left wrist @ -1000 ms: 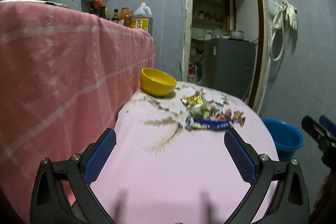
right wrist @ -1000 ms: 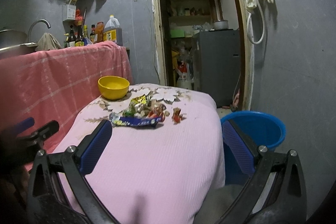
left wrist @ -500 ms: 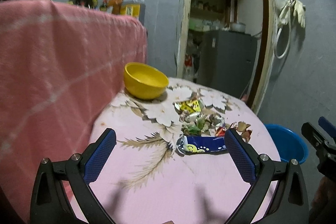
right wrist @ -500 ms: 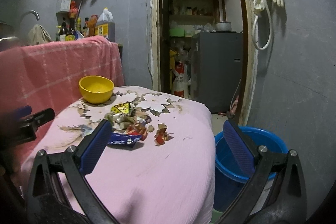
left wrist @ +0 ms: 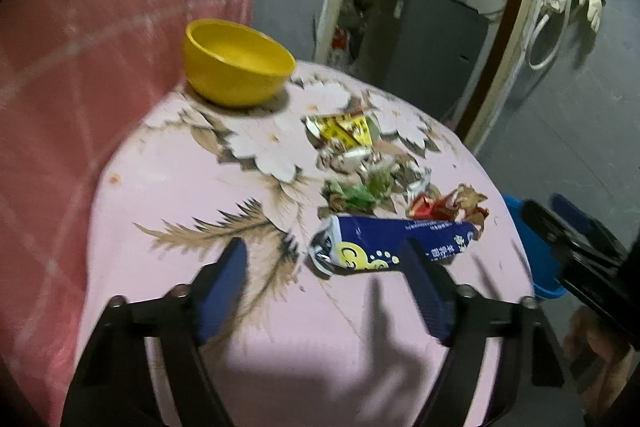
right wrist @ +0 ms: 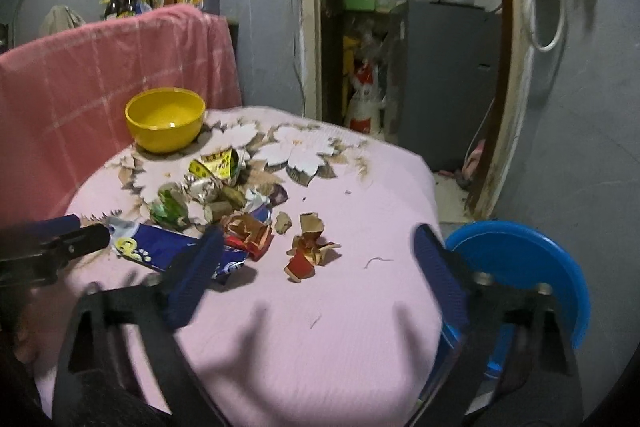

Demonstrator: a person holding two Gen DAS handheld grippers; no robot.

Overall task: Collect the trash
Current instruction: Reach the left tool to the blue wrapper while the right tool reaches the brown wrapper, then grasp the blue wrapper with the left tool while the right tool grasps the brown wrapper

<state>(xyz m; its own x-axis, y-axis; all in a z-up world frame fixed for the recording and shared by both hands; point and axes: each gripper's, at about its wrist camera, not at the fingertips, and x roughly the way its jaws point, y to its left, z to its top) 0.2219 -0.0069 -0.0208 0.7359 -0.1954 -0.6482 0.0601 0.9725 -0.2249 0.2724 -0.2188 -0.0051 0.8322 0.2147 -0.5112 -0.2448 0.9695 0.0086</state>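
Approach step: the left gripper [left wrist: 324, 263] and right gripper [right wrist: 316, 251], jaws closing on nothing, near the crumpled wrapper litter [right wrist: 224, 203], with the flattened blue foil packet [left wrist: 396, 243] probably next to pinch.

Left claw [left wrist: 324, 259]: black frame, blue ribbed pads, silver screws.

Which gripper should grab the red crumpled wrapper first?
Probably the right gripper. The red crumpled wrapper lies straight ahead between its closing, empty jaws. The left gripper faces the blue wrapper instead.
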